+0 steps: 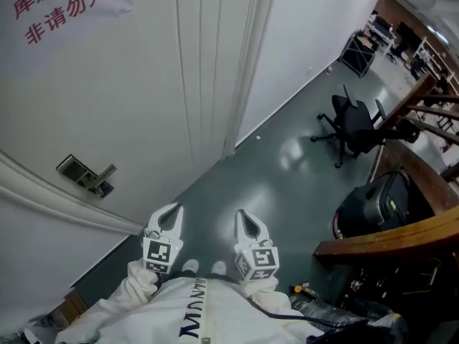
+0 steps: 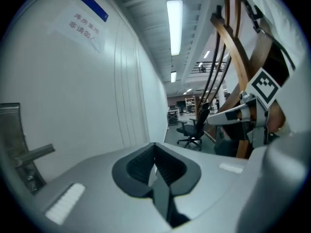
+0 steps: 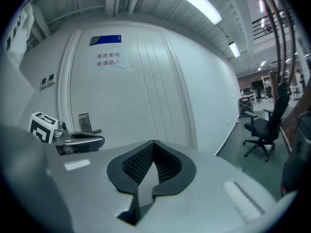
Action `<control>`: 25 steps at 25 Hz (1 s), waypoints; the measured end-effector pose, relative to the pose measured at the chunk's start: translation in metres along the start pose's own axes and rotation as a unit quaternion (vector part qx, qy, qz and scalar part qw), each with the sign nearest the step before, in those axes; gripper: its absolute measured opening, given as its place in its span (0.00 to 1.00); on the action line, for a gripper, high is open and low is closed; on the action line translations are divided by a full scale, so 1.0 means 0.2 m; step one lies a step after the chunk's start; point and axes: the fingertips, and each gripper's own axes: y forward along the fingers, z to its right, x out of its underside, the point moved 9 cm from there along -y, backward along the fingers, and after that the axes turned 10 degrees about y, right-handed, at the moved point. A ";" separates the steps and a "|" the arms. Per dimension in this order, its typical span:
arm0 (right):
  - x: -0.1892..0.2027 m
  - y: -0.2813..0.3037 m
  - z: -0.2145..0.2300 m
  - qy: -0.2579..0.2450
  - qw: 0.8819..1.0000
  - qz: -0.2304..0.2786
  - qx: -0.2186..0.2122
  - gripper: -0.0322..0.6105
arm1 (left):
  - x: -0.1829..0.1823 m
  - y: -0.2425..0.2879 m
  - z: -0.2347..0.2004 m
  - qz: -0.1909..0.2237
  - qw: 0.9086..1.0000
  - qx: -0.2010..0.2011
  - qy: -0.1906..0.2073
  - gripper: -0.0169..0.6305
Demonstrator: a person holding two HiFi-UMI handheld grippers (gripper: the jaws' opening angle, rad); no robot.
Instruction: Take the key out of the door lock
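Observation:
The white door [image 1: 129,99] carries a metal lock plate with a lever handle [image 1: 87,175] at the left of the head view. A small dark part sits just under the handle; whether it is the key I cannot tell. The same handle [image 2: 34,154] shows at the left edge of the left gripper view and, far off, the handle [image 3: 85,123] shows in the right gripper view. My left gripper [image 1: 171,212] and right gripper [image 1: 244,217] hang side by side low in front of my body, well short of the door. Both are shut with nothing between the fingers [image 2: 155,152] [image 3: 153,147].
A paper sign with red characters [image 1: 61,6] hangs high on the door. To the right are a black office chair [image 1: 351,124], a black bag [image 1: 373,203] and a wooden rail [image 1: 401,236]. Dark green floor [image 1: 272,185] runs along the wall.

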 end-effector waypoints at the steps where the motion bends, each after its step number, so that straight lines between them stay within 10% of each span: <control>1: 0.00 0.05 -0.03 -0.005 1.000 -0.007 -0.019 0.05 | 0.01 -0.03 -0.03 -0.006 1.000 -0.020 -0.004 0.03; 12: 0.07 0.45 -0.43 -0.051 0.972 -0.083 -0.216 0.05 | 0.19 -0.51 -0.23 -0.076 0.969 -0.228 -0.052 0.03; 25: 0.17 0.64 -0.93 -0.091 0.938 -0.111 -0.316 0.05 | 0.36 -0.99 -0.43 -0.102 0.917 -0.374 -0.097 0.03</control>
